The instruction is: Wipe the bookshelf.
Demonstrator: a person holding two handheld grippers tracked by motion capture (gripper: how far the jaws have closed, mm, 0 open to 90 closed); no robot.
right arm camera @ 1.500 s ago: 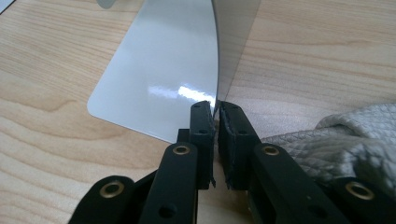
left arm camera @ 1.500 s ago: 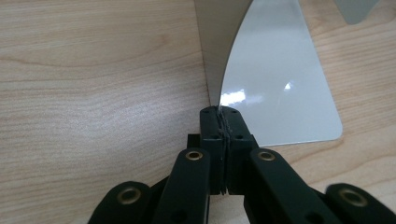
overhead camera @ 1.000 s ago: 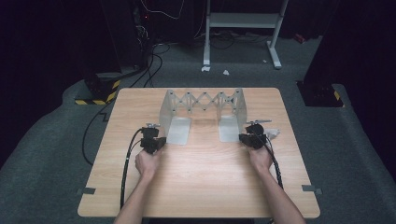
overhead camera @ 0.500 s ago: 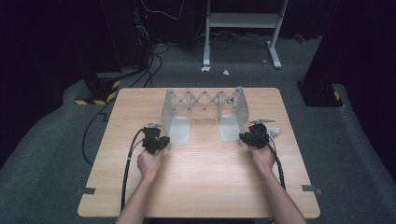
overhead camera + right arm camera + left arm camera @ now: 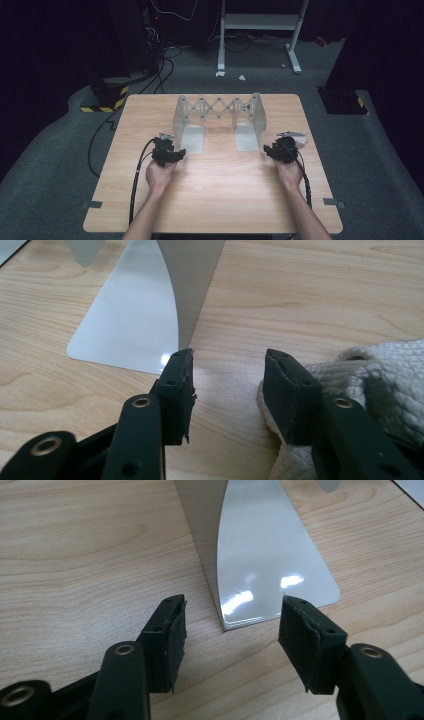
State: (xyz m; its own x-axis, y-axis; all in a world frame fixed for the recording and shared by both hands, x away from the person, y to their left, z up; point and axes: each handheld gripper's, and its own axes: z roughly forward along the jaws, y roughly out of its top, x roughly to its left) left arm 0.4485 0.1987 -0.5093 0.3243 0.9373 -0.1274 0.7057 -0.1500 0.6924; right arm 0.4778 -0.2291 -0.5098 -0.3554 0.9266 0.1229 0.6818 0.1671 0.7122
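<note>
Two tools parted and empty, left tool (image 5: 232, 625), right tool (image 5: 227, 385) beside white cloth (image 5: 370, 385)

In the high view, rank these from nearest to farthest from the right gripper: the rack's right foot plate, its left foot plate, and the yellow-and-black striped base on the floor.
From the right gripper:
1. Right foot plate of the metal rack, just to its left.
2. Left foot plate, across the rack beside the left gripper.
3. Striped base, on the floor off the table's far left corner.

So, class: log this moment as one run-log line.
left gripper: opening, empty | right gripper: opening, empty | expanding metal bookend rack: released, upright on table
</note>
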